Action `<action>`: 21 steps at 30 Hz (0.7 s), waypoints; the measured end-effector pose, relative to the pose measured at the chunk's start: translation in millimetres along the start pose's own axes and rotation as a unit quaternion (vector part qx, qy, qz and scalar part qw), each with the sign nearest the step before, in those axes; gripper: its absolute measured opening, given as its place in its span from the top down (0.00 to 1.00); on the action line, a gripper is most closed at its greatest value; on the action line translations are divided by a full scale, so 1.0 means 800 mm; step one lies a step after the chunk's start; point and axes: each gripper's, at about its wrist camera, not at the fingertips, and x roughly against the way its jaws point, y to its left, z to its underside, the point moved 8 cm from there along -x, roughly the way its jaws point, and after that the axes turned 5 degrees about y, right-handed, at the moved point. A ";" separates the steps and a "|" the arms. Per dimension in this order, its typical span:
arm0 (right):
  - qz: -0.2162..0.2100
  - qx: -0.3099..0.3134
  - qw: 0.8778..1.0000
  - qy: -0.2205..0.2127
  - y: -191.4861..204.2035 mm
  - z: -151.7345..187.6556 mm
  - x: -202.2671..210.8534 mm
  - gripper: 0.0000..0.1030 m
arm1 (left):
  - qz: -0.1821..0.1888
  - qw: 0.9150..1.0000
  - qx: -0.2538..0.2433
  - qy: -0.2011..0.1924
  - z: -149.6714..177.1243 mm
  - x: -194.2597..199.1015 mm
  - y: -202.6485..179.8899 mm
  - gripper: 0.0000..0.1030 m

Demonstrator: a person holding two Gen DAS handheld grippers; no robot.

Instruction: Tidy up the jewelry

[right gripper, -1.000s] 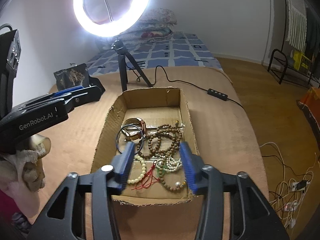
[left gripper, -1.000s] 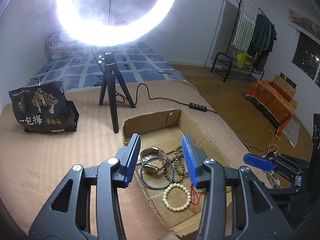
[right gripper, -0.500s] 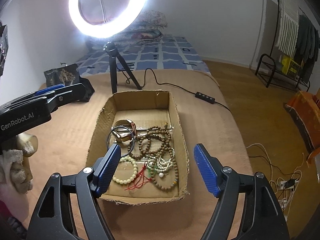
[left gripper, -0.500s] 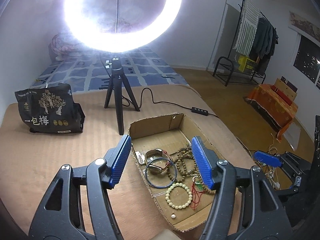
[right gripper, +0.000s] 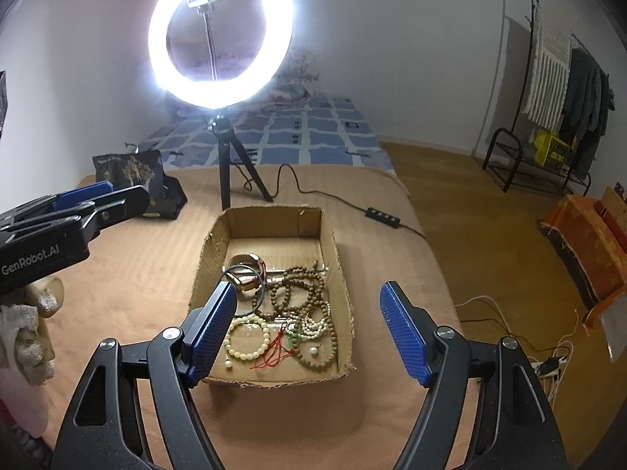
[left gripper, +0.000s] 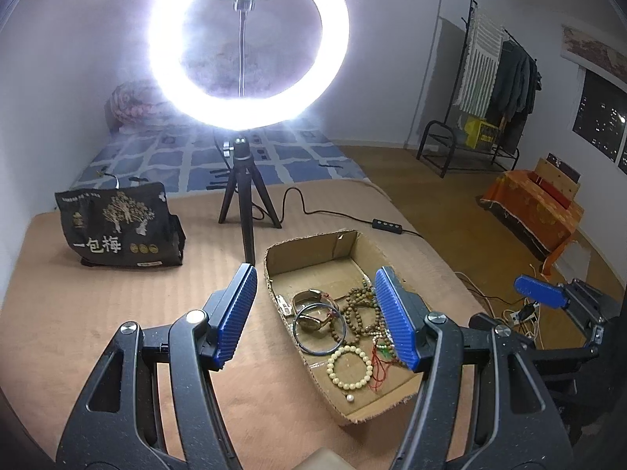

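Observation:
A shallow cardboard box lies on the tan bed cover. In it are a watch, a dark thin bangle, brown wooden bead strings, a cream bead bracelet and a red-corded piece. My left gripper is open and empty, above the box's near left side. My right gripper is open and empty, above the box's near end. The left gripper also shows in the right wrist view.
A lit ring light on a black tripod stands behind the box, its cable and switch running right. A black printed bag sits at the left. The bed edge and wooden floor with cables lie to the right.
Both grippers have opened wider and pulled back up from the box. The jewelry has stayed in the box.

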 end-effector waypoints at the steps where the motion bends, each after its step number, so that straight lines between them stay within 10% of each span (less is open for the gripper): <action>1: 0.002 0.001 1.000 -0.002 0.000 -0.001 0.004 0.27 | -0.001 1.000 -0.002 -0.003 0.000 0.007 0.000 0.37; 21: 0.014 -0.013 0.999 -0.047 0.019 0.022 0.090 0.23 | -0.023 0.999 -0.023 -0.039 0.047 0.141 0.013 0.26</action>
